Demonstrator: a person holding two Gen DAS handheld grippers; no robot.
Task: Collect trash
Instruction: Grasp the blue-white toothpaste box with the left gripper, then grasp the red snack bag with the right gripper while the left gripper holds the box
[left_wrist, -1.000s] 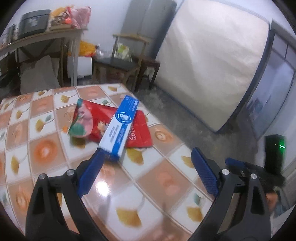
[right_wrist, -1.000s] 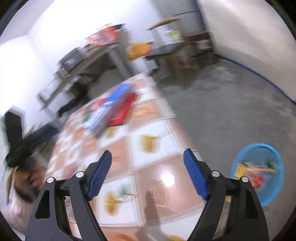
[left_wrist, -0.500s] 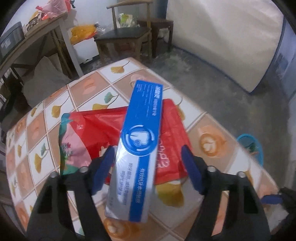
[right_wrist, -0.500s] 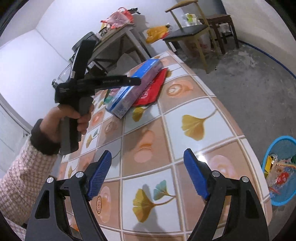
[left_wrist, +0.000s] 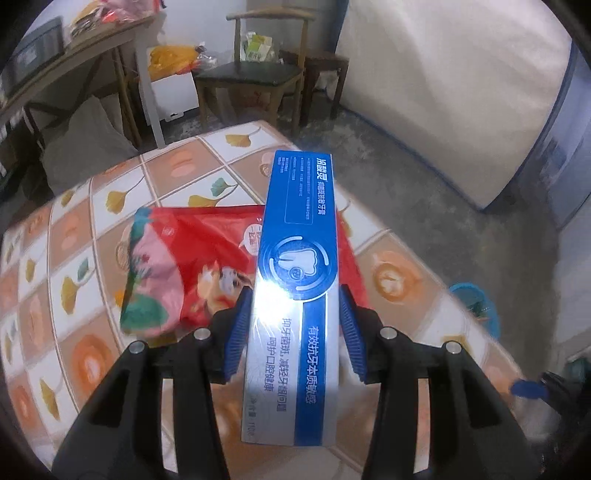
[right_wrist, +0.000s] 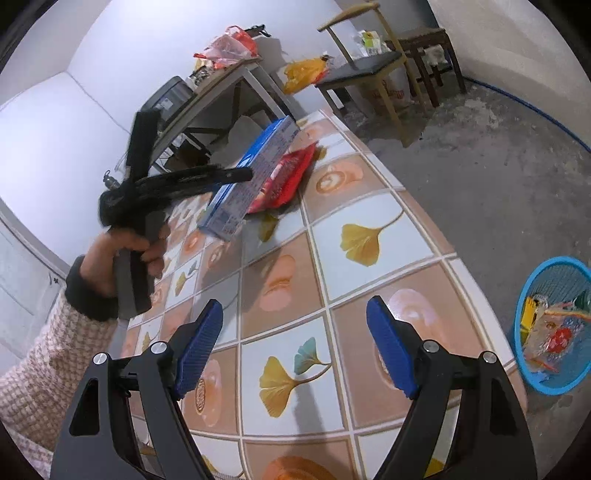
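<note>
The toothpaste box (left_wrist: 295, 280) covers the right part of the red snack bag (left_wrist: 192, 266) beneath it, and whether the blue pads (left_wrist: 236, 332) press its sides cannot be told, though the jaws are closing with the box between them. In the right wrist view the left gripper's (right_wrist: 247, 175) tips are lost behind the box. The blue basket (left_wrist: 476, 302) is blurred and half hidden by the table (left_wrist: 406, 273) edge in the left view, and its contents in the right view are too small to name.

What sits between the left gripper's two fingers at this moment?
The blue toothpaste box, lying across the red snack bag, sits between the closing fingers of the left gripper. The left wrist view shows it best.
</note>
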